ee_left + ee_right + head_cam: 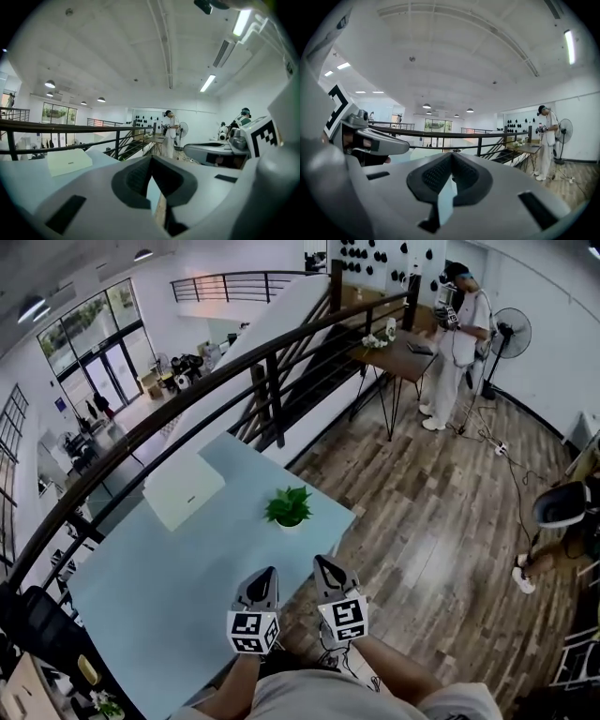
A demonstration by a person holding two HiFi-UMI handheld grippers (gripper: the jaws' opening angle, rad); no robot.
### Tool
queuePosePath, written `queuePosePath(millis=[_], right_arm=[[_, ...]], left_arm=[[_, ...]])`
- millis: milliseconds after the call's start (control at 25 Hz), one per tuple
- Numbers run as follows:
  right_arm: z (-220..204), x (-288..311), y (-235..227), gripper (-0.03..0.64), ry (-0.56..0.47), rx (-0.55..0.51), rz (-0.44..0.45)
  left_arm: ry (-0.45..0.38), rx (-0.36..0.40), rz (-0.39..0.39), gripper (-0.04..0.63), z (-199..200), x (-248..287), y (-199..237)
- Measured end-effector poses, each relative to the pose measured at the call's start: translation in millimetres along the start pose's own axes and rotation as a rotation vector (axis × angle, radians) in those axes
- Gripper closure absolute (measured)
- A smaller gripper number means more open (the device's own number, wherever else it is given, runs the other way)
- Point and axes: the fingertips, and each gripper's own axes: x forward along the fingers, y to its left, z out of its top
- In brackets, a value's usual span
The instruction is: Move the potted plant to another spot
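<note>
Head view alone is where the potted plant (288,507) is shown. It is set upright near the far right edge of the pale blue tabletop (178,596), and a white box (183,489) lies to its left. The left claw (268,572) and right claw (322,562) are held side by side at the near edge. The plant is seen beyond their tips, apart from both. In the gripper views each claw is seen closed, with nothing gripped. The plant is missed there, and a black railing (440,133) is shown beyond.
</note>
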Motion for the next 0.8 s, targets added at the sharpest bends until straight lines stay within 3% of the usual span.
queuePosePath(millis=[200,440,800], right_arm=[[28,0,-10,0.614,-0.043,0.012,-0.047],[65,4,-26,0.614,-0.107,-0.038,-0.100],[83,15,-19,0.614,-0.131,-0.064,-0.088]], left_arm=[[-0.037,0.016,0.030,0.583,26,-7,11],[-0.145,0.021,0.034,0.583,64,-15,29],[-0.161,0.025,0.053,0.583,77,-16,44]])
